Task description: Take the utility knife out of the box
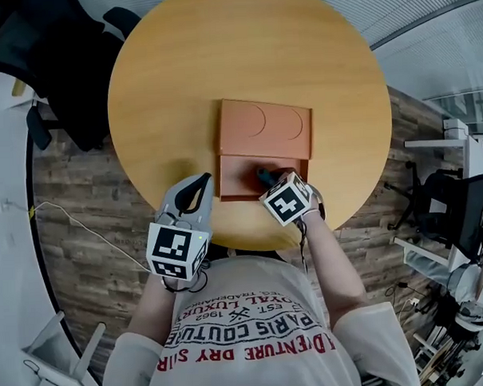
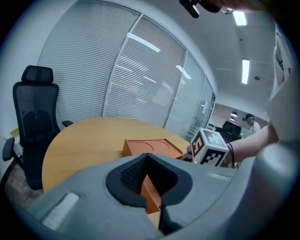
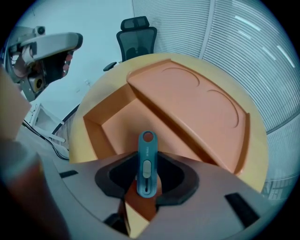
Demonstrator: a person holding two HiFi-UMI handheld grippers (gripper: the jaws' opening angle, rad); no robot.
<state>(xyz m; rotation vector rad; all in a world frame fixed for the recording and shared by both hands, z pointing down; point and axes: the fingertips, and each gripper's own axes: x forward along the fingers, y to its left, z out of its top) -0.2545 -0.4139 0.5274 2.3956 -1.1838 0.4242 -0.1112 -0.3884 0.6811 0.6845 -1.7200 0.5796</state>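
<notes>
at the round table's (image 1: 180, 71) near edge the left gripper (image 2: 149, 187) pinches the left wall of the open orange box (image 1: 263, 131), while the teal utility knife (image 3: 146, 159), not yet lifted clear of the box, sits clamped in the right gripper (image 3: 146, 182), so by my reading only the lift out remains.
</notes>
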